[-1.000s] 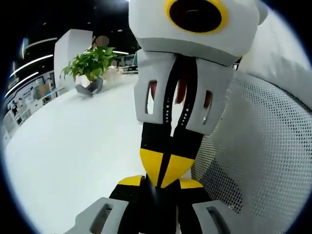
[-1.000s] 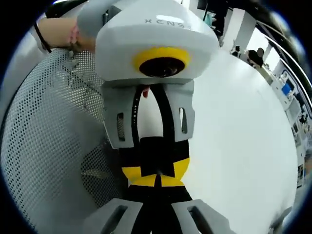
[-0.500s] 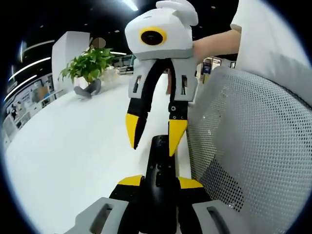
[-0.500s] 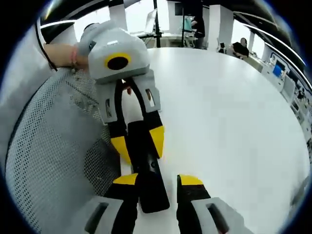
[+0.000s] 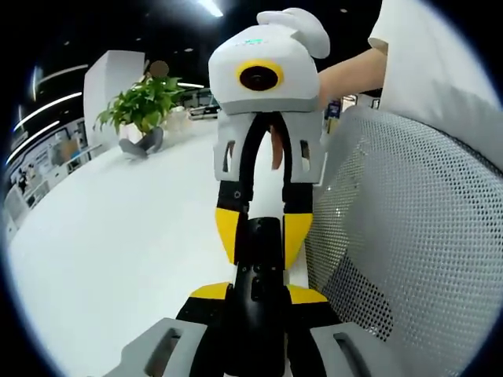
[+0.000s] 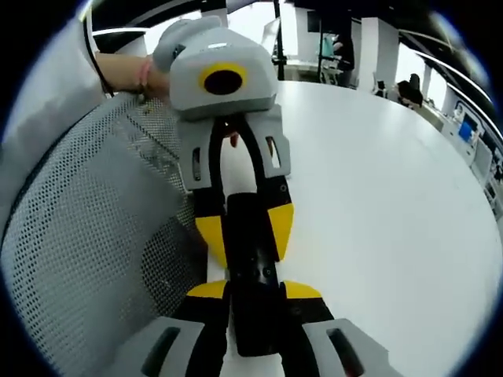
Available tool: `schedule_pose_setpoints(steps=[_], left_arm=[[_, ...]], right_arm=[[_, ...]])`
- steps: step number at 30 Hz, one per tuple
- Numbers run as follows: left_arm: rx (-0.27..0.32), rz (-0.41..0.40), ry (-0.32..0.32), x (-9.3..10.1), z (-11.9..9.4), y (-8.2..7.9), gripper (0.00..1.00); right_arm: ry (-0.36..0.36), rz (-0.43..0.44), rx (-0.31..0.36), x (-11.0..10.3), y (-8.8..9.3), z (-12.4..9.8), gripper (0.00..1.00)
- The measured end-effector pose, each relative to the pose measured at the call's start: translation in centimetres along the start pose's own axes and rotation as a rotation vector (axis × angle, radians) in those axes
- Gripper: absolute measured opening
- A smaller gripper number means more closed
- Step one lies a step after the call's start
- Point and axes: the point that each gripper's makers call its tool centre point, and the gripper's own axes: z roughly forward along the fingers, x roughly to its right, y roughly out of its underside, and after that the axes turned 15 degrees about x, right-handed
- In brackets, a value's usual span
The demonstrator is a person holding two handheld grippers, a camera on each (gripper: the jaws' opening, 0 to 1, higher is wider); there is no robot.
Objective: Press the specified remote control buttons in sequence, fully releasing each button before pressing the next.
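A black remote (image 5: 256, 271) with small buttons lies lengthwise between the two grippers, which face each other. My left gripper (image 5: 258, 294) rises from the bottom of the left gripper view, its yellow-tipped jaws shut on the remote's near end. My right gripper (image 5: 262, 236) comes in from above, and its yellow tips clasp the far end. In the right gripper view the remote (image 6: 253, 267) runs up from my right gripper (image 6: 255, 290) into the left gripper (image 6: 245, 232). Both pairs of jaws touch its sides.
A white table (image 5: 118, 236) lies under the remote. A grey mesh chair back (image 5: 409, 259) stands close beside the grippers, as it does in the other view (image 6: 86, 236). A potted plant (image 5: 145, 106) sits far back. A hand and wrist (image 6: 130, 75) hold the left gripper.
One second ago the right gripper was shut with its tips on the remote. It drew back and opened, then came forward again and closed around the remote's far end.
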Motion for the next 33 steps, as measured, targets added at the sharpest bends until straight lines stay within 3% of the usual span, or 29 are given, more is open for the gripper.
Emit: schedule_pose_setpoints(steps=[6, 7, 8, 10, 11, 14, 20, 24, 26, 27, 28, 31, 33], left_arm=[[-0.01, -0.003, 0.0, 0.0, 0.0, 0.0, 0.25], [0.002, -0.096, -0.023, 0.0, 0.1, -0.2, 0.25], [-0.004, -0.136, -0.032, -0.1, -0.1, -0.3, 0.26], [-0.024, -0.171, -0.049, -0.3, -0.5, -0.2, 0.3], [-0.003, -0.165, -0.059, -0.5, -0.7, -0.7, 0.33], [0.053, -0.21, -0.145, -1.5, -2.1, -2.6, 0.39], [0.232, -0.168, -0.347, -4.5, -6.5, -7.9, 0.58], [0.322, -0.118, -0.488, -6.0, -9.7, -10.6, 0.72], [0.397, -0.096, -0.58, -6.8, -12.0, -12.2, 0.78], [0.416, -0.094, -0.599, -6.9, -12.4, -12.5, 0.81], [0.462, -0.08, -0.651, -7.2, -13.6, -13.2, 0.86], [0.525, -0.048, -0.796, -7.7, -16.5, -13.6, 1.0], [0.589, -0.064, -0.88, -7.5, -18.3, -13.6, 1.0]], right_arm=[[-0.013, -0.031, -0.009, -0.1, 0.0, 0.0, 0.2], [-0.013, -0.03, -0.008, -0.1, 0.0, -0.1, 0.2], [-0.01, -0.024, -0.006, -0.1, 0.0, 0.0, 0.2], [-0.005, -0.02, -0.006, 0.0, 0.0, 0.0, 0.2], [-0.002, -0.021, -0.008, 0.0, 0.0, 0.0, 0.2], [0.008, -0.022, -0.011, 0.0, 0.0, 0.0, 0.2], [0.032, -0.023, 0.006, 0.1, 0.0, -0.1, 0.21], [0.037, -0.019, 0.01, 0.2, 0.0, -0.1, 0.21], [0.038, -0.018, 0.011, 0.2, 0.0, -0.1, 0.21], [0.038, -0.014, 0.011, 0.2, 0.0, -0.1, 0.21], [0.039, -0.013, 0.012, 0.2, 0.0, -0.1, 0.21], [0.043, -0.01, 0.013, 0.3, 0.0, -0.1, 0.21], [0.047, -0.006, 0.015, 0.3, 0.0, -0.1, 0.21]])
